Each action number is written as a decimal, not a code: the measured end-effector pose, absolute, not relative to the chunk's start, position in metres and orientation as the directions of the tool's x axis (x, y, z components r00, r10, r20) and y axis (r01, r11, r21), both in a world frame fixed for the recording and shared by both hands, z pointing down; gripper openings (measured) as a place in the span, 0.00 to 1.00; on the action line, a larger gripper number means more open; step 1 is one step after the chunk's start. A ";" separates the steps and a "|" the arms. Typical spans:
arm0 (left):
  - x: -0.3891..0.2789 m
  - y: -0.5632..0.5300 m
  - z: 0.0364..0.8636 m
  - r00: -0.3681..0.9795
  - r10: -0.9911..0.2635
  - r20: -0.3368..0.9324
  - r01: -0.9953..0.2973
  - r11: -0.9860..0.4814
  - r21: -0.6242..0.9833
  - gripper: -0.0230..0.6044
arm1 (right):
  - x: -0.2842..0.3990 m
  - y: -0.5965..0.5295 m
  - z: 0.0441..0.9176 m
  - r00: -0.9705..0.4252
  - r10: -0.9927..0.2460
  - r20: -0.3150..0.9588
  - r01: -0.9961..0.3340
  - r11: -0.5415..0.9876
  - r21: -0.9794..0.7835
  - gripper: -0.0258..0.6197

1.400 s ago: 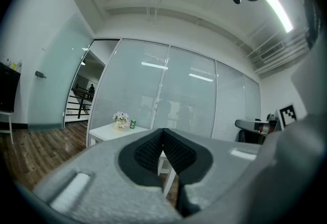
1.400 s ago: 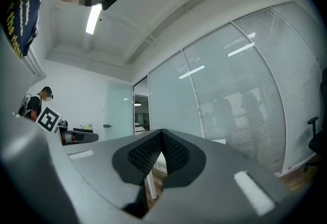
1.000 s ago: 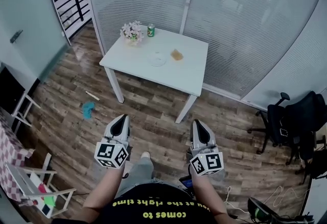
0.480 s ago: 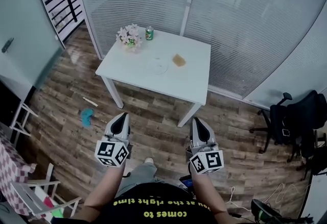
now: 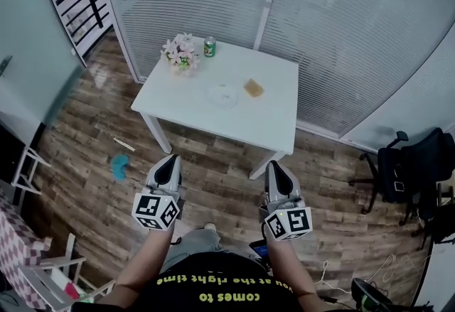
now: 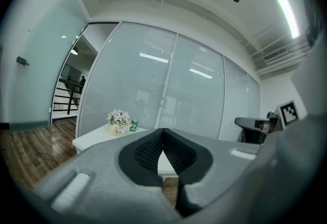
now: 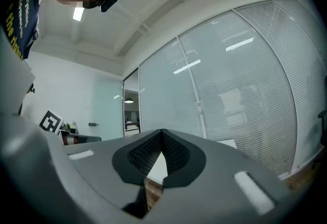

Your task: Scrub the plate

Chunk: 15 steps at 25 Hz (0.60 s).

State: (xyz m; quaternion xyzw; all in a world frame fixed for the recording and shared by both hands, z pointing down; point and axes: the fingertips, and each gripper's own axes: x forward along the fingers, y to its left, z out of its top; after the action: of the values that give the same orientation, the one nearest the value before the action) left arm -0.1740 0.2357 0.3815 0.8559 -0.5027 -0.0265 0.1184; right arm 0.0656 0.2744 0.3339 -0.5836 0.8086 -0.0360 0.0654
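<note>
A clear plate (image 5: 222,96) lies on the white table (image 5: 185,101) ahead, with a tan sponge (image 5: 252,87) just to its right. My left gripper (image 5: 170,162) and right gripper (image 5: 276,170) are held level over the wood floor, well short of the table. Both are shut with nothing between their jaws. In the left gripper view the shut jaws hide most of the table (image 6: 97,137); the plate is not seen there. The right gripper view shows only a sliver of the table (image 7: 227,143) past the shut jaws.
A flower pot (image 5: 180,54) and a green can (image 5: 209,46) stand at the table's far left corner. A blue brush (image 5: 119,165) and a stick (image 5: 124,144) lie on the floor to the left. Black office chairs (image 5: 412,172) stand at the right, glass walls behind the table.
The table has come nearer and lower in the head view as I walk toward it. Both grippers keep their pose and stay shut.
</note>
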 end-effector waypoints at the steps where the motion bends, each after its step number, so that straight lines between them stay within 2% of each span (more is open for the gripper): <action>1: -0.176 0.231 0.382 0.493 -0.867 0.074 -0.854 -0.466 0.231 0.04 | 0.064 0.270 0.334 -0.311 -0.948 -0.062 -0.939 0.317 -0.134 0.05; 15: -0.186 0.184 0.390 0.512 -0.855 0.088 -0.843 -0.479 0.244 0.04 | 0.051 0.225 0.333 -0.300 -0.952 -0.053 -0.945 0.305 -0.117 0.05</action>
State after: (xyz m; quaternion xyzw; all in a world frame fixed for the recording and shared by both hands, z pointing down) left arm -0.1858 0.1842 0.3901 0.8597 -0.4936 -0.0228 0.1291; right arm 0.0513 0.2254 0.3326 -0.5888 0.8057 -0.0317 0.0562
